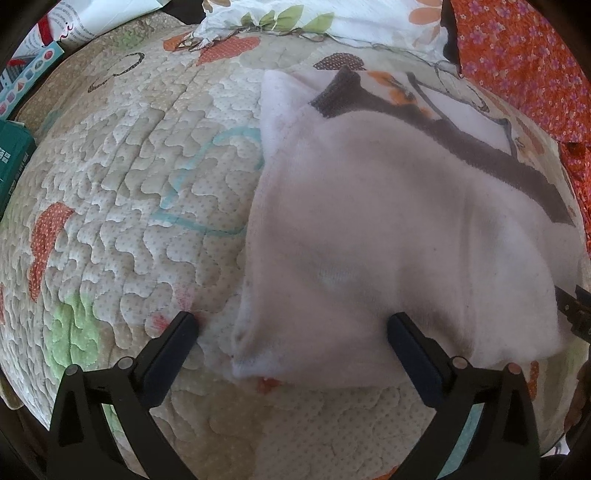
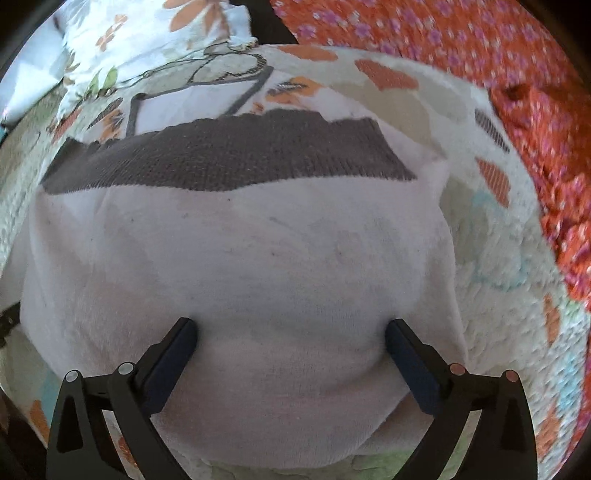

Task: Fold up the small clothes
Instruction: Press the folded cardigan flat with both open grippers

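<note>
Quilt: the largest thing here, a padded patterned cover under everything. It is soft and gives, so a jaw can likely press into it to get beneath cloth.
Orange floral fabric: lies along the far right, crowding that side; the left of the quilt is bare and offers the open room.
White floral cloth: at the far edge, well apart from the work.
Garment: a small white knit piece with a dark ribbed band along its far edge, lying flat on the quilt to the right of middle. It looks light, limp and a little fuzzy, not slippery, so it should drape and hold a crease poorly unless laid down smoothly.
Where to grip: probably the near hem corners, pinching one layer at the edge.
Garment's near left corner: sits between the left jaws, free of them.
Left gripper: spread fully wide, holding nothing, one finger over the quilt, the other over the cloth.
Right gripper: equally wide, empty, both fingers over the garment's near part.
</note>
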{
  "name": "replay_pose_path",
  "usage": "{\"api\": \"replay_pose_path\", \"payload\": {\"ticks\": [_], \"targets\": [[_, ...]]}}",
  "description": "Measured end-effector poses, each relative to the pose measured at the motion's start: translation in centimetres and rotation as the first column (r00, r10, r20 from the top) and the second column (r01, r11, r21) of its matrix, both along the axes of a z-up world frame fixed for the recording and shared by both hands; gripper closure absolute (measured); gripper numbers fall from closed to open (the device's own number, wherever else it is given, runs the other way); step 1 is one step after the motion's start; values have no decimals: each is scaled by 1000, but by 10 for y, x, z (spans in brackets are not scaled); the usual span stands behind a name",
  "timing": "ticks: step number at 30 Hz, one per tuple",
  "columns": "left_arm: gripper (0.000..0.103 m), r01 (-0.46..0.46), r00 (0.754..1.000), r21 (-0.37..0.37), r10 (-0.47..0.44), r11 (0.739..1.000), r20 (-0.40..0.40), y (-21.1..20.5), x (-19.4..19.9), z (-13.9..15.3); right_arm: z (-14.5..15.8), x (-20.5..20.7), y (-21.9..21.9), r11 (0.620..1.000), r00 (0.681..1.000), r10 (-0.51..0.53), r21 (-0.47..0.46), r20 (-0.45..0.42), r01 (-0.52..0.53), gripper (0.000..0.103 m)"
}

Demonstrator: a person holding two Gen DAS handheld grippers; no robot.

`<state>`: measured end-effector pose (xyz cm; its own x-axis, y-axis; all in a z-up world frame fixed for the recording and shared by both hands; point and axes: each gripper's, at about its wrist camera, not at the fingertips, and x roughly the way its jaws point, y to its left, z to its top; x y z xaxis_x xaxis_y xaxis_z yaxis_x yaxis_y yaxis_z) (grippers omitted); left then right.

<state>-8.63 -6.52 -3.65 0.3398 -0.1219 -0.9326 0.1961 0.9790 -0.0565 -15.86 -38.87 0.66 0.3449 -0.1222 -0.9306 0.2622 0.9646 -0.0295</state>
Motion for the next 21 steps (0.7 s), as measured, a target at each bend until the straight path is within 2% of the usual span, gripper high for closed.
{"api": "replay_pose_path", "payload": {"ticks": [13, 21], "targets": [[0, 0, 1000, 0, 0, 1000, 3, 0, 0, -1, -1, -6, 7, 1000, 999, -13, -24, 46, 14, 0], [0, -5, 1000, 9, 5, 1000, 19, -2, -2, -1, -1, -2, 6, 1000, 1000, -10, -21, 26, 11, 0]]}}
